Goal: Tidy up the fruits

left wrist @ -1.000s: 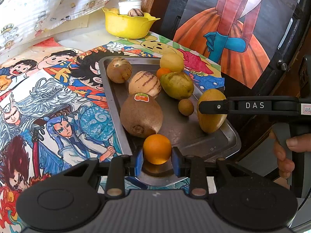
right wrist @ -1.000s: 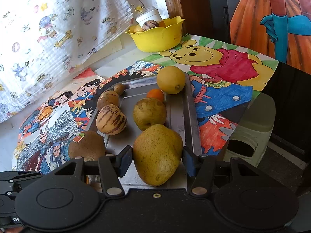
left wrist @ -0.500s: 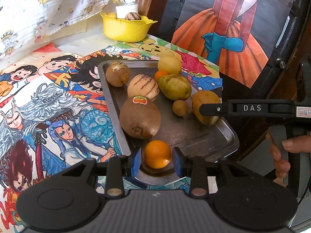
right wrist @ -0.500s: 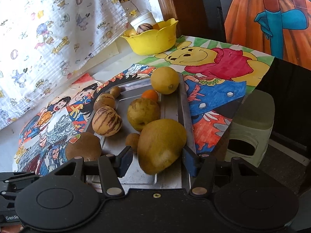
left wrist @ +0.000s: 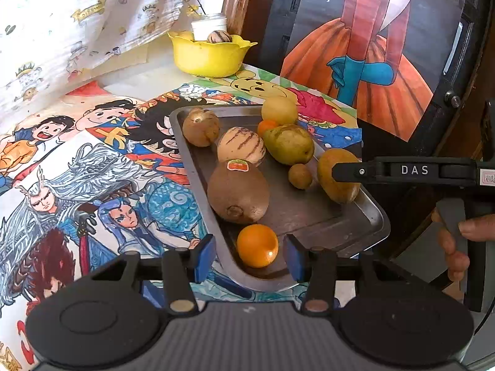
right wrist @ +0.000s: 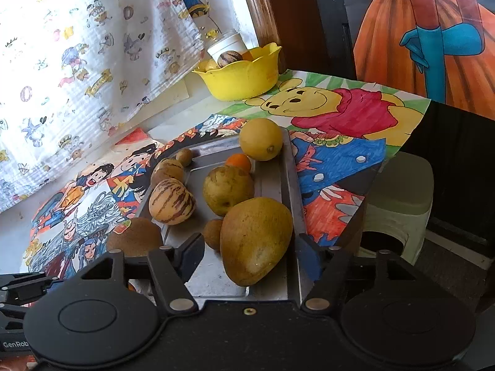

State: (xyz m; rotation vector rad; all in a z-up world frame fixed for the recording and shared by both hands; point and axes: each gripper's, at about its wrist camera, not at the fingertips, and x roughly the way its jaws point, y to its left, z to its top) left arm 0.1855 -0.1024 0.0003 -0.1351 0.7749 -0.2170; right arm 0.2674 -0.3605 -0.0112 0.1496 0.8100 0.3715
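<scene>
An orange [left wrist: 257,245] lies in the near corner of the metal tray [left wrist: 309,213]. My left gripper [left wrist: 250,258] straddles it, jaws opening, with a gap between each blue pad and the fruit. A yellow-brown mango [right wrist: 255,238] rests by the tray's right rim [right wrist: 290,185]. Around it my right gripper [right wrist: 251,256] is opening too, its pads clear of the skin. From the left wrist view, one right finger [left wrist: 402,171] crosses the mango [left wrist: 337,176]. The tray also carries a big brown stickered fruit [left wrist: 238,191], a striped melon [left wrist: 241,150], a pear [left wrist: 289,143] and a lemon [left wrist: 279,110].
A yellow bowl [right wrist: 244,75] with a striped fruit and a white jar stands at the table's far end, below a printed curtain. Coloured drawings cover the table. A pale stool [right wrist: 399,198] sits off the right edge, before a dark door. A person's hand [left wrist: 458,241] holds the right gripper.
Both grippers' jaws have widened. The orange and the mango, gripped a second ago, now lie loose on the tray; the mango tipped over toward the rim.
</scene>
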